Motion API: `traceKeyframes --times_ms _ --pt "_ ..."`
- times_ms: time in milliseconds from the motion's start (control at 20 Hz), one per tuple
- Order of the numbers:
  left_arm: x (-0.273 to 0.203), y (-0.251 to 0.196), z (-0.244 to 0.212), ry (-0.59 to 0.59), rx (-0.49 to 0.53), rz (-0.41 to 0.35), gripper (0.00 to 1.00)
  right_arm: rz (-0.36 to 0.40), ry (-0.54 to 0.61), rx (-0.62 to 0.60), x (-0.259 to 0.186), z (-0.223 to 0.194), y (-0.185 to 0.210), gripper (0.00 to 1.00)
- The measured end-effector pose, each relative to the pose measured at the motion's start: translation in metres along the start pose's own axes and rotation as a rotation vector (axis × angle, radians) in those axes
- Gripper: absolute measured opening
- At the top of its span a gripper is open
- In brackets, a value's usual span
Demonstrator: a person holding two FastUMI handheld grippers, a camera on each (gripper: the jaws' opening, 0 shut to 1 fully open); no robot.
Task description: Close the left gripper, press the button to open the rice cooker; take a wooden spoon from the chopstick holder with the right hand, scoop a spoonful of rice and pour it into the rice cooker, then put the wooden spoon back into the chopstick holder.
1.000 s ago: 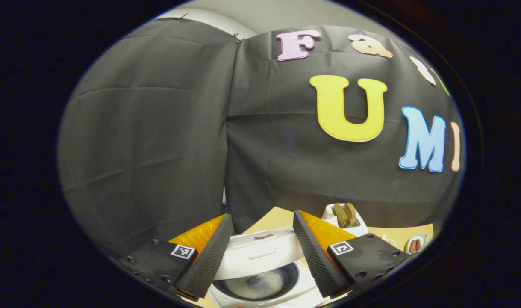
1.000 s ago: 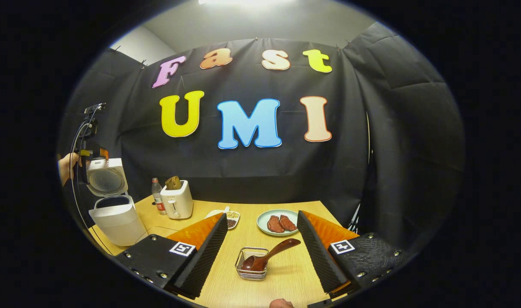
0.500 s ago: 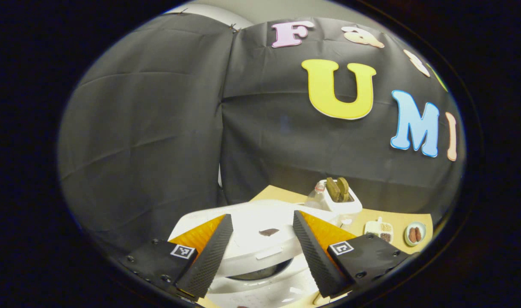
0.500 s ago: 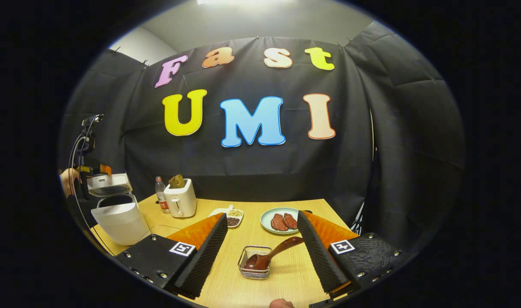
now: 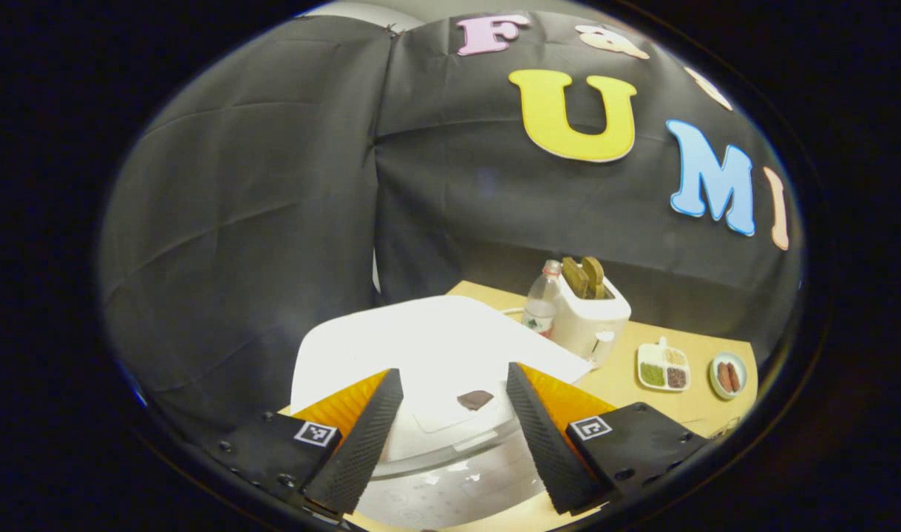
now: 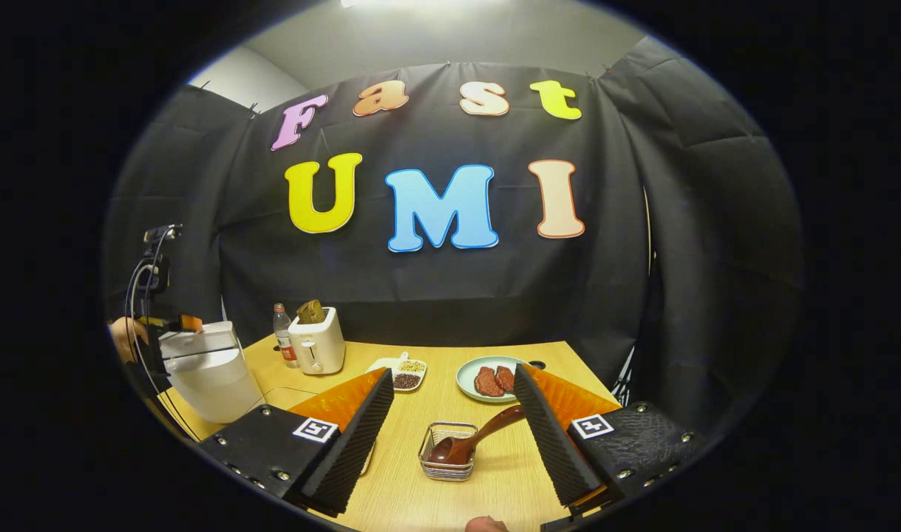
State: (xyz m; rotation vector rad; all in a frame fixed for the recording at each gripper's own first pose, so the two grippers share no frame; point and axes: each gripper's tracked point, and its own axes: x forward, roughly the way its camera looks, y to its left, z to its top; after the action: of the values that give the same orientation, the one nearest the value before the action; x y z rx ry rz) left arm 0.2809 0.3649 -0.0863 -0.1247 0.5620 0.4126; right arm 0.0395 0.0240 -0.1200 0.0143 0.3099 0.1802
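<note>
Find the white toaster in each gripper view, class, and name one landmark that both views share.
Left gripper view: toaster right of centre, behind the rice cooker.
Right gripper view: toaster left of centre, at the table's back edge.
Shared landmark: the bottle standing just left of it.

The rice cooker (image 5: 428, 355) front is perhaps hidden behind its lid.

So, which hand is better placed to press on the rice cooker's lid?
Left. The left tongs hang open directly over the rice cooker lid. The right tongs are across the table, facing the wooden spoon in its basket.
</note>
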Motion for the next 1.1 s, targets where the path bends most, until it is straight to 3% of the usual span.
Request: traceKeyframes --times_ms 350,550,800,1100 --pt "0.015 -0.005 -0.038 0.068 0.036 -0.019 0.99 0.019 0.003 -0.028 0.002 -0.002 0.014 0.99" --pt "0.014 -0.003 -0.033 0.038 0.014 -0.023 1.0 0.035 -0.003 -0.024 0.002 0.0 0.025 0.99" --pt "-0.002 -0.014 -0.015 -0.056 0.061 -0.061 0.99 0.047 -0.054 -0.036 0.002 0.027 0.037 0.99" --pt "-0.081 -0.047 0.056 -0.277 0.059 -0.183 0.99 0.073 -0.116 -0.023 -0.008 0.061 0.054 0.99"
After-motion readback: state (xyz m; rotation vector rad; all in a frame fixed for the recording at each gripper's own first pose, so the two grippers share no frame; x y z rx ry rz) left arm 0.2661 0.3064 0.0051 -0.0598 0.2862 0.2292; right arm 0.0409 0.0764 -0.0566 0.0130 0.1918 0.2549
